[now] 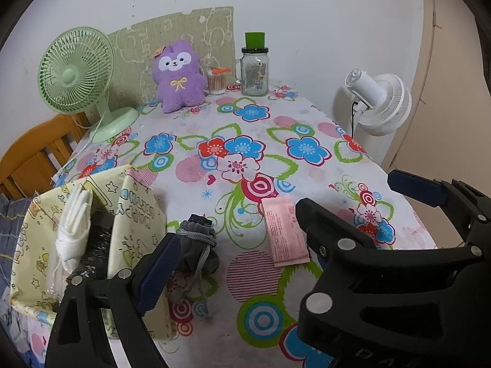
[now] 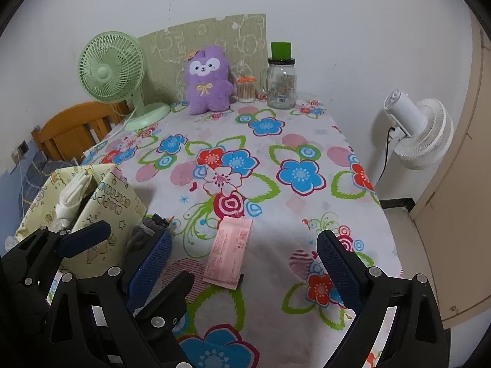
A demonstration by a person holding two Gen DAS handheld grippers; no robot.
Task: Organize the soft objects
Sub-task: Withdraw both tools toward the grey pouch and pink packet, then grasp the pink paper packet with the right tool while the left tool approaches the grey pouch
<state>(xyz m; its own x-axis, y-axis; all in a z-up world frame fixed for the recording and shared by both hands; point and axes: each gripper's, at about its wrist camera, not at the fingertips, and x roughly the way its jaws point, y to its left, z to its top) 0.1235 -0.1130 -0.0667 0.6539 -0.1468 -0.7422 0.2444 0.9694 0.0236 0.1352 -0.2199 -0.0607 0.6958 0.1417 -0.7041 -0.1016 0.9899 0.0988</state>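
Grey pouch (image 1: 196, 245) lies on the floral table (image 1: 307, 116), right beside the yellow bag (image 1: 138, 214) and touching the left tongs (image 1: 233, 239), spread wide. Right tongs (image 2: 245, 263) gape too, straddling a pink packet (image 2: 230, 251).

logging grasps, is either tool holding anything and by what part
Nothing is held. Both tools are open: the left tool brackets the grey drawstring pouch unclamped; the right tool is empty.

A flowered table (image 2: 307, 141) carries a purple plush (image 2: 208, 81), green fan (image 2: 112, 67), jar (image 2: 280, 84), pink packet (image 2: 230, 253).
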